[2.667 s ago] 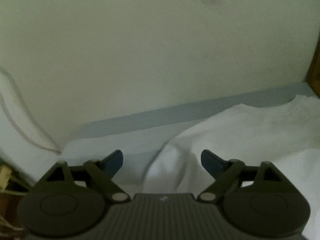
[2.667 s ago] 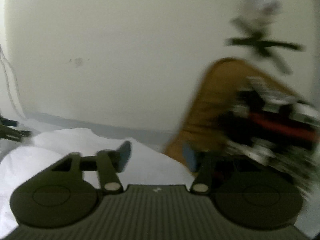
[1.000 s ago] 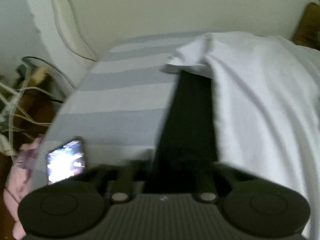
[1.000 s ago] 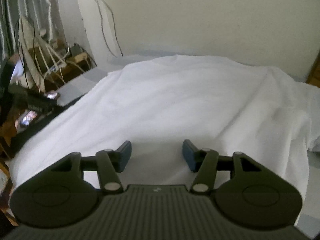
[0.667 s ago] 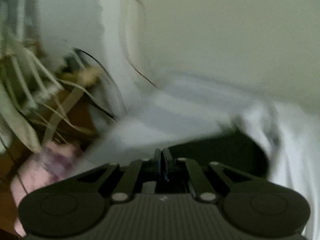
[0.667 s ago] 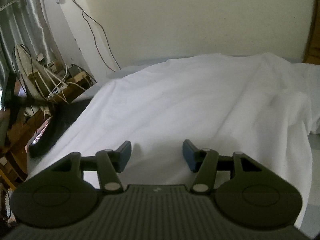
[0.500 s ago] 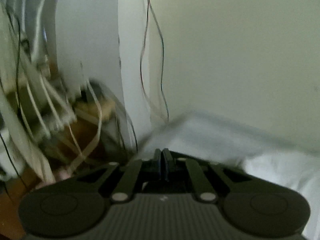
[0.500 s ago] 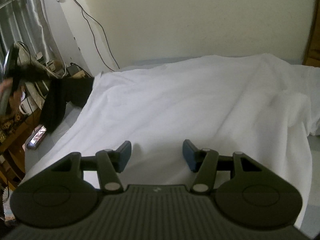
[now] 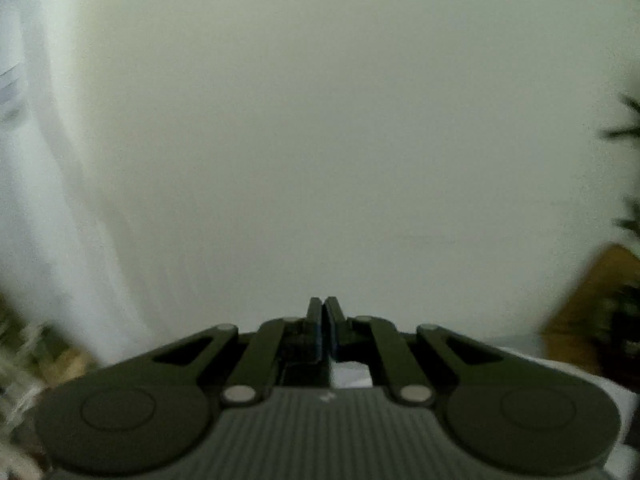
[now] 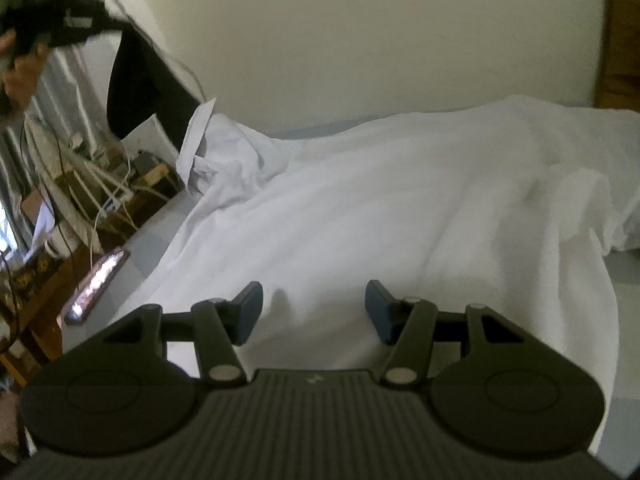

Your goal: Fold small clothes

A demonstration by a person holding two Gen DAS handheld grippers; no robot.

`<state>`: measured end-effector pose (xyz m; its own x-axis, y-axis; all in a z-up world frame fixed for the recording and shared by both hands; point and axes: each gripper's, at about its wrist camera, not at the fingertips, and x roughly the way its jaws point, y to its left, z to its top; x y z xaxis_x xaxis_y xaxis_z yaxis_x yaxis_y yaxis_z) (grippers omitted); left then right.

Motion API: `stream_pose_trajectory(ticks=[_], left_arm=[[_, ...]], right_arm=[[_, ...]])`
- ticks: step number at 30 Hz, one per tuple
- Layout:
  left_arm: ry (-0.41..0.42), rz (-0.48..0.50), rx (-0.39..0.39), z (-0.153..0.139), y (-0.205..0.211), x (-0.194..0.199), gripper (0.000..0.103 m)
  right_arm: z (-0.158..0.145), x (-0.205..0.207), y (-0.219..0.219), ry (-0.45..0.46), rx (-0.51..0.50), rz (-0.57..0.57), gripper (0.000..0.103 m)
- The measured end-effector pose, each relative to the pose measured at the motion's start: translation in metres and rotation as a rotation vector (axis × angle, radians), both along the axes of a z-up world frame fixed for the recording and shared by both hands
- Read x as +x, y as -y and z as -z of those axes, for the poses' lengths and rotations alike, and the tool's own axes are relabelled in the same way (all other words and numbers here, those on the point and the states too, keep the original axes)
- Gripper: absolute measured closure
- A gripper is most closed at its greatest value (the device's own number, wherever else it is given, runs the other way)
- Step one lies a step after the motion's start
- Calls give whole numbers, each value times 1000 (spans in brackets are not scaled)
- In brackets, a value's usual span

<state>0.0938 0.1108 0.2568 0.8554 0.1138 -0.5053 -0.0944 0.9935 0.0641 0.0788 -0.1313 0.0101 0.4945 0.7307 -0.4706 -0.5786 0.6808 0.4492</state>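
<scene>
Left tongs (image 9: pixel 322 320) together, pinching the black garment (image 10: pixel 136 92) high at far left over the bed (image 10: pixel 160 240); right tongs (image 10: pixel 314 312) apart above the white sheet (image 10: pixel 380 208). Best let it hang straight, then catch the free edge.

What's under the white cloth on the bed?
The white cloth lies over a grey-striped sheet, bare only at the left by the phone. Anything else beneath is covered.

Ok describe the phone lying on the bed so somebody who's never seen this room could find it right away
Start at the big white garment spread over the bed. Follow its left edge to the bare strip of striped sheet near the bed's side. The phone lies there, a slim dark slab with a glowing screen, the only lit thing around.
</scene>
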Motion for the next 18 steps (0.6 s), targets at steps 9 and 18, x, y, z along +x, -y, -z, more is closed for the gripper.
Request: stream_pose_trajectory(ticks=[9,18], left_arm=[[-72,339,5,27,103,15,44],[-180,84,83,104,8,21,26]], right_arm=[[5,9,24,-87,134,56,43],[0,8,29,-100,186,72,41]])
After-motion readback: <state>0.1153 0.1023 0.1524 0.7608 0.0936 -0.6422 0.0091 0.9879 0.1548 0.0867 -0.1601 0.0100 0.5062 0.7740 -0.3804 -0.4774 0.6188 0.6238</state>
